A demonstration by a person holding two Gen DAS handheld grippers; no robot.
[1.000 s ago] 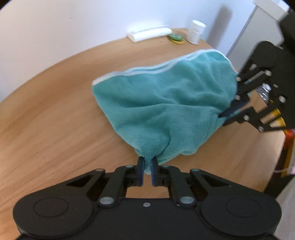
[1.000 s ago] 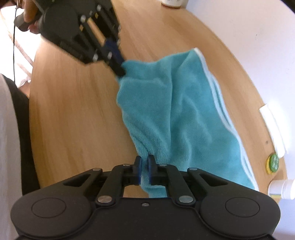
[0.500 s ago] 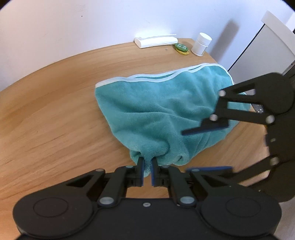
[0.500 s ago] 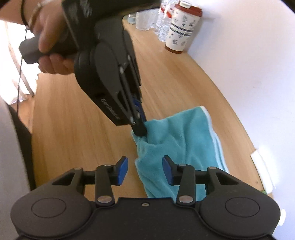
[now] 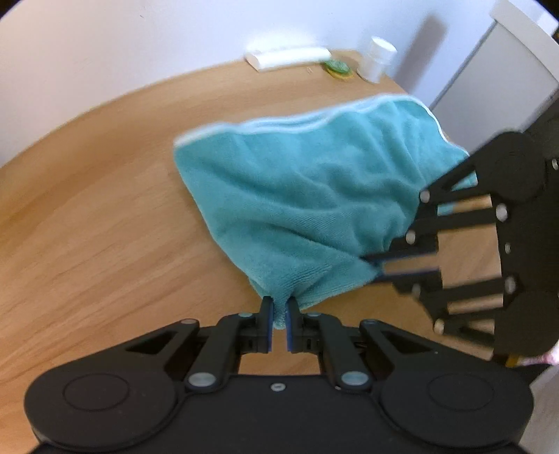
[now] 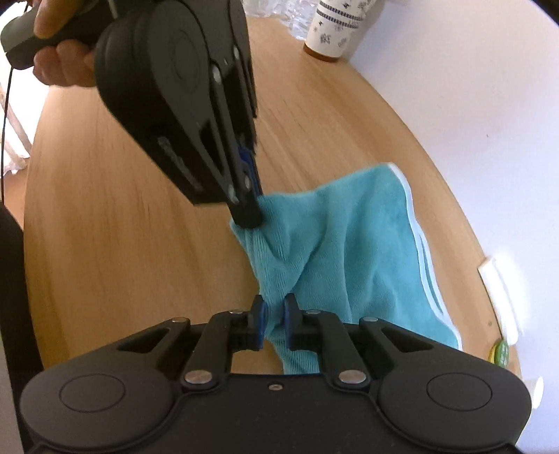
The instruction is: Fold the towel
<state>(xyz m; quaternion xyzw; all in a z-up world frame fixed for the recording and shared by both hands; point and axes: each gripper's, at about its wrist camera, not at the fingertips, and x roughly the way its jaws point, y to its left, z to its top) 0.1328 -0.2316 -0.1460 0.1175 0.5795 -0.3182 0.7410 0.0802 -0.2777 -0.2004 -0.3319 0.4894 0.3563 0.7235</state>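
Observation:
A teal towel (image 5: 307,195) with a pale hem lies bunched on the round wooden table (image 5: 104,227). My left gripper (image 5: 278,304) is shut on a near corner of it, the cloth pinched between the blue pads. In the left wrist view my right gripper (image 5: 374,265) reaches in from the right and bites the towel's edge close by. In the right wrist view the right gripper (image 6: 275,304) has its jaws closing, with a fold of the towel (image 6: 349,244) pressed between the pads. The left gripper (image 6: 249,218) holds the corner just beyond, and the short edge sags between the two.
A white box (image 5: 286,57), a green and yellow disc (image 5: 337,68) and a white jar (image 5: 377,59) stand by the wall. A patterned cup (image 6: 335,24) sits at the table's other end. A hand (image 6: 52,45) holds the left gripper's handle.
The right gripper let go of the towel, opened wide, shifted closer to the left gripper and closed again on the edge. The left gripper kept its hold and stayed put.

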